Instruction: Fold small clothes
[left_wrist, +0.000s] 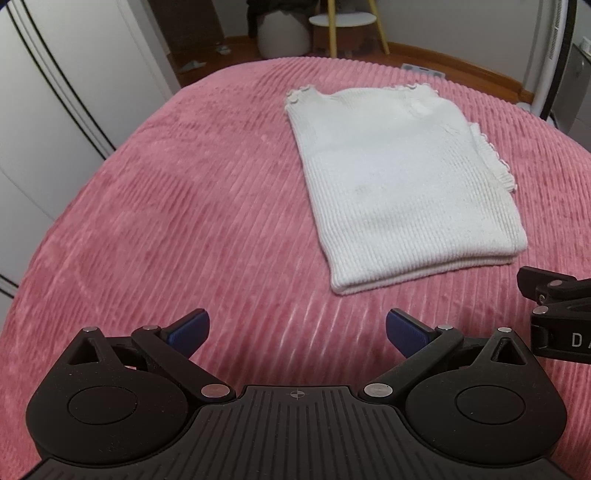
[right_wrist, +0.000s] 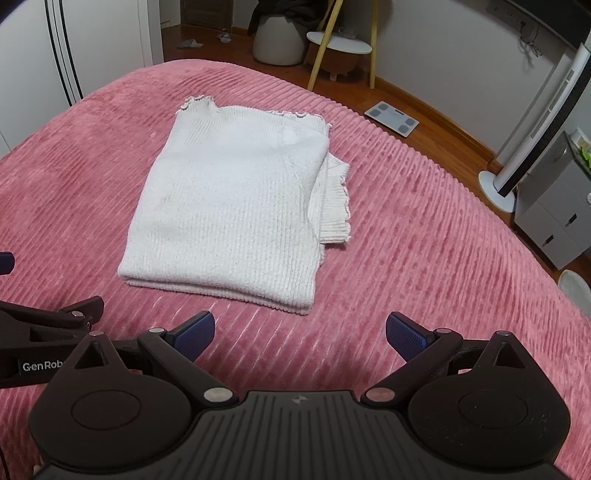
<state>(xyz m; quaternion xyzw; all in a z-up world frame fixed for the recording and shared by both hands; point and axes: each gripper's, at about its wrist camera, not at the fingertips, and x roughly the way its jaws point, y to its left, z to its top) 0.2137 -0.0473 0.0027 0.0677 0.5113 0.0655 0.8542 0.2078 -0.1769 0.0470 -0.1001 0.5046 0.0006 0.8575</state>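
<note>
A white ribbed knit top lies folded into a rectangle on the pink corduroy bedspread. Its frilled neckline points away from me, and a frilled cuff sticks out on its right side. My left gripper is open above the bedspread, short of the top's near left corner, with nothing between its blue pads. My right gripper is open too, just short of the top's near edge and holding nothing. Each gripper shows at the edge of the other's view.
White wardrobe doors stand to the left of the bed. Beyond the far edge are a round white stool, a small table with yellow legs, a bathroom scale on the wood floor, and a tower fan beside grey drawers at right.
</note>
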